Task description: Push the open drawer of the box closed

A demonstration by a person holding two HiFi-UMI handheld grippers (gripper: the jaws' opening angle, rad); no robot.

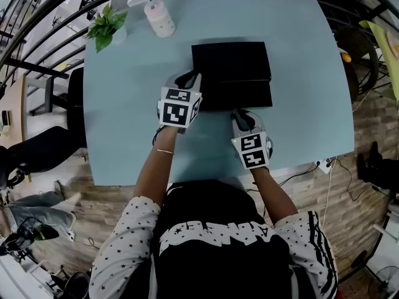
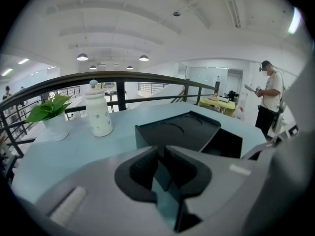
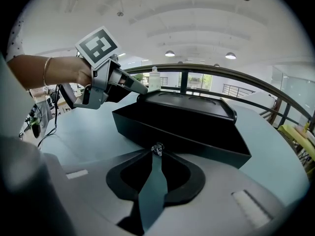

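A: Where's the box?
B: Black box point(image 1: 230, 61) is on the blue table point(image 1: 124, 117), at 12 o'clock from the person. The drawer point(image 1: 240, 95) sticks out of its 6 o'clock face, open.

A: Right side?
B: Right gripper point(image 1: 240, 117) is at the drawer's 6 o'clock, nose against the front panel. In the right gripper view the jaws are drawn in on a small shiny knob point(image 3: 157, 149) mid-panel. The knob sits right between the tips.

A: Left?
B: Left gripper point(image 1: 189, 80) is at the box's 8 o'clock corner. Its jaws are together with only a thin slit between them, and nothing is in the slit. In the right gripper view its tips look to be touching the box's top edge at that corner, above the drawer. The hand point(image 3: 74, 72) behind it wears a thin bracelet.

A: Anything else on the table?
B: White bottle point(image 1: 159, 18) at 11 o'clock of the box and a potted plant point(image 1: 106, 27) at 10 o'clock by the table corner. Both are well apart from the box. A dark railing point(image 2: 118, 77) runs behind the table's far edge.
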